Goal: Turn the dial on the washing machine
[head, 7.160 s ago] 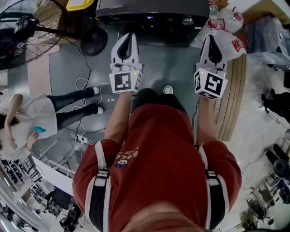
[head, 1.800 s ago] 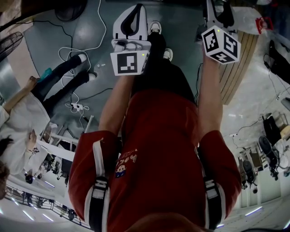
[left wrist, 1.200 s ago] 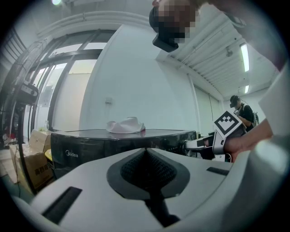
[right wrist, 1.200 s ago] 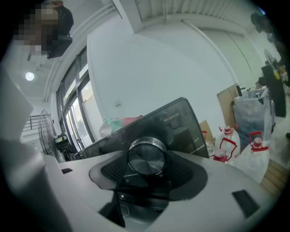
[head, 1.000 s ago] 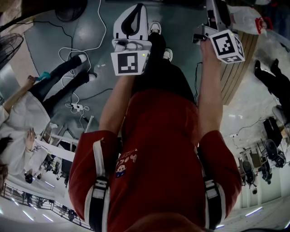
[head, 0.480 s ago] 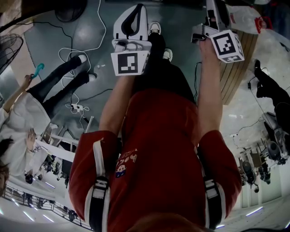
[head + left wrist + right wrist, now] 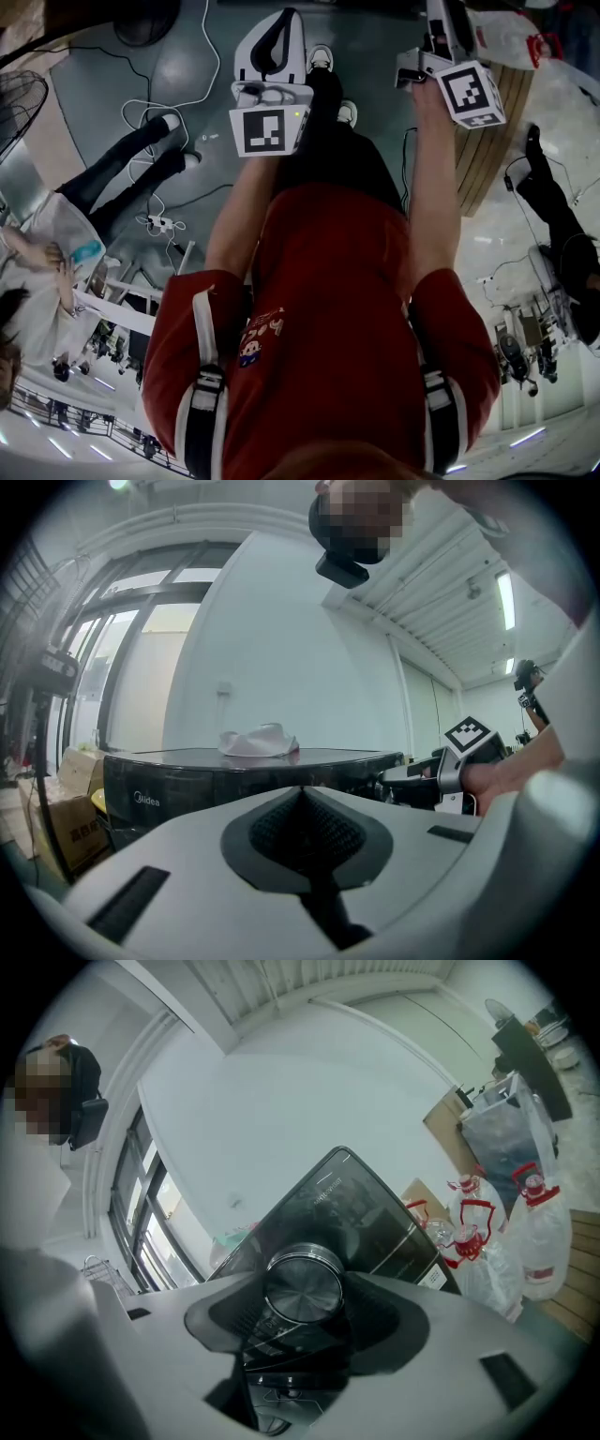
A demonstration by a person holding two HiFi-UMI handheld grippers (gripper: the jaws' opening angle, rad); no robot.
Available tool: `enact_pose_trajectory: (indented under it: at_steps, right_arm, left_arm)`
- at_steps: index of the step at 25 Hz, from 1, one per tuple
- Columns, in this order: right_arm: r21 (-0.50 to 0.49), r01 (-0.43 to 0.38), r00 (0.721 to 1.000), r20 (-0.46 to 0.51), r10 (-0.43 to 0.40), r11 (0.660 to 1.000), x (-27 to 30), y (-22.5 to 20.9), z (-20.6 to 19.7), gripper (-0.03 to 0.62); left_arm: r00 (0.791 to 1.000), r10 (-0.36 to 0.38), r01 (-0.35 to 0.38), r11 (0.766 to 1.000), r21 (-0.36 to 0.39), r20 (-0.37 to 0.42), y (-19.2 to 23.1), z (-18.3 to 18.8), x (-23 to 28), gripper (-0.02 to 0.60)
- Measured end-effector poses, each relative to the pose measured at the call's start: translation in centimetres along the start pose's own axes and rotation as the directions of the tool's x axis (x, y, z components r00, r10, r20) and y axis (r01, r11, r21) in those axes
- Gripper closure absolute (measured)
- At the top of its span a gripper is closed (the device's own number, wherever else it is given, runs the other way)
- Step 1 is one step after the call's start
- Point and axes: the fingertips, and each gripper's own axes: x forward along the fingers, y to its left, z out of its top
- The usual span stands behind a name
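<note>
A person in a red shirt (image 7: 328, 309) stands holding a two-jaw tool out in each hand, seen from above.

The right gripper (image 7: 305, 1312) has its jaws pinched on the round, brushed-silver metal dial (image 7: 303, 1283), one dark pad at the dial's 9 o'clock and the other at its 3 o'clock. The dial sits on the glossy black front panel of the washing machine (image 7: 361, 1208), which slopes away toward 1 o'clock in the right gripper view. Clear plastic bags with red handles (image 7: 525, 1232) lie at 3 o'clock of the machine, beside a cardboard box (image 7: 448, 1121).

The left gripper (image 7: 302, 794) is pressed together with nothing between its jaws (the dark pads meet in a single seam). It is held level, apart from the machine, whose dark body fills the middle of its view. A crumpled white cloth (image 7: 258, 741) rests on the machine's top at 12 o'clock.

From above, a bystander in a white top (image 7: 37, 272) stands at 9 o'clock, with white cables (image 7: 155, 127) looped on the grey floor (image 7: 187, 66) at 10 o'clock.
</note>
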Motion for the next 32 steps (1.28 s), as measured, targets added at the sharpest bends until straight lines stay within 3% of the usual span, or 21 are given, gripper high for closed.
enact_pose_trajectory:
  at_steps: [6,12,15,17,28,32]
  right_arm:
    - [0.108,-0.027,0.999,0.025,0.024,0.994,0.1,0.0,0.3,0.318]
    - [0.251,-0.047,0.999,0.027,0.041,0.967,0.0,-0.8,0.0,0.318]
    - [0.468,-0.083,0.997,0.05,0.067,0.88,0.0,-1.3,-0.7,0.318]
    - [0.538,-0.11,0.994,0.072,0.084,0.835,0.2,-1.4,-0.9,0.318]
    - [0.536,-0.11,0.994,0.068,0.087,0.837,0.2,-1.2,-0.7,0.315]
    - [0.562,-0.122,0.992,0.074,0.097,0.818,-0.1,-1.0,-0.9,0.293]
  left_arm:
    - [1.0,0.001,-0.001,1.0,-0.003,0.0,0.0,0.3,0.1,0.566]
    - [1.0,-0.004,0.004,1.0,-0.005,0.004,0.0,0.1,0.1,0.566]
    - [1.0,-0.006,0.006,1.0,-0.004,0.002,0.2,-0.2,0.1,0.566]
    - [1.0,-0.008,0.008,1.0,-0.003,0.002,0.3,-0.3,0.1,0.566]
    - [1.0,-0.012,0.012,1.0,0.0,0.003,0.1,0.0,0.1,0.566]
    - [1.0,-0.004,0.004,1.0,0.0,0.004,0.2,0.3,0.0,0.565]
